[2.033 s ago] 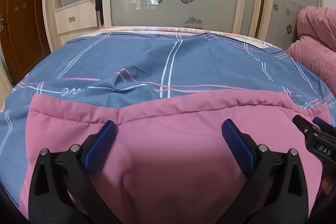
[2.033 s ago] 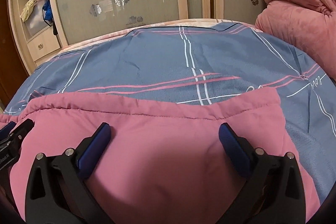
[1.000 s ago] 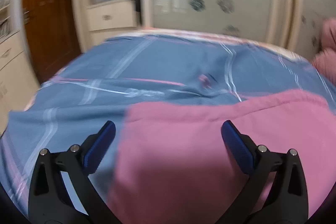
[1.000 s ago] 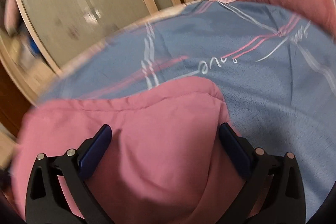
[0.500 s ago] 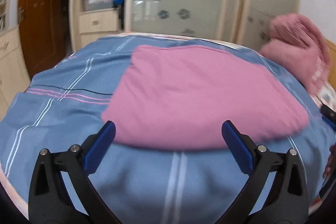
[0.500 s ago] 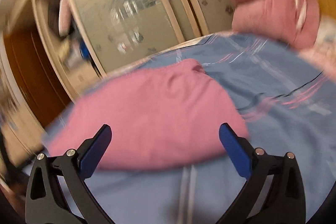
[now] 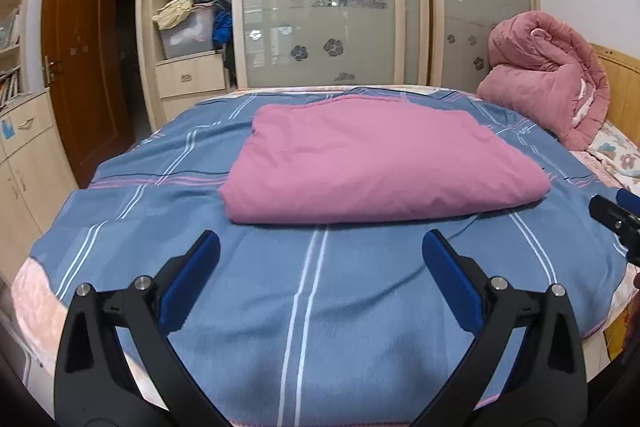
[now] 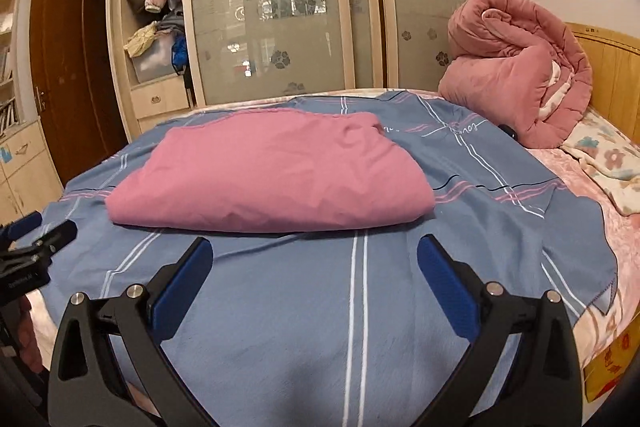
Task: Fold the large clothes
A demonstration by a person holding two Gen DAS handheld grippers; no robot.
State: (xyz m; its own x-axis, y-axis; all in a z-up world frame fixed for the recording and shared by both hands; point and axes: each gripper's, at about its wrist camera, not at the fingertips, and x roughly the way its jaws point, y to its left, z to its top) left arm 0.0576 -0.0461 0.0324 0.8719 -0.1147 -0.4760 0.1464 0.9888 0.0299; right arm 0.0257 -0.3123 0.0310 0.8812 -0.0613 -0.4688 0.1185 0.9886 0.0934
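While both spread empty, left gripper (image 7: 320, 255), right gripper (image 8: 314, 261), folded pink garment (image 7: 372, 163) on blue bedsheet (image 7: 320, 307)

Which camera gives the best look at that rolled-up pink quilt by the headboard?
The right wrist view: the rolled pink quilt appears whole and larger, resting against the wooden headboard. The left wrist view pushes the quilt to the right edge, smaller and more warped.

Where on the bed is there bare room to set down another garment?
The widest bare patch is the blue sheet between the folded pink garment and the near bed edge. A narrower strip lies left of the garment. The headboard end is crowded by the rolled pink quilt.
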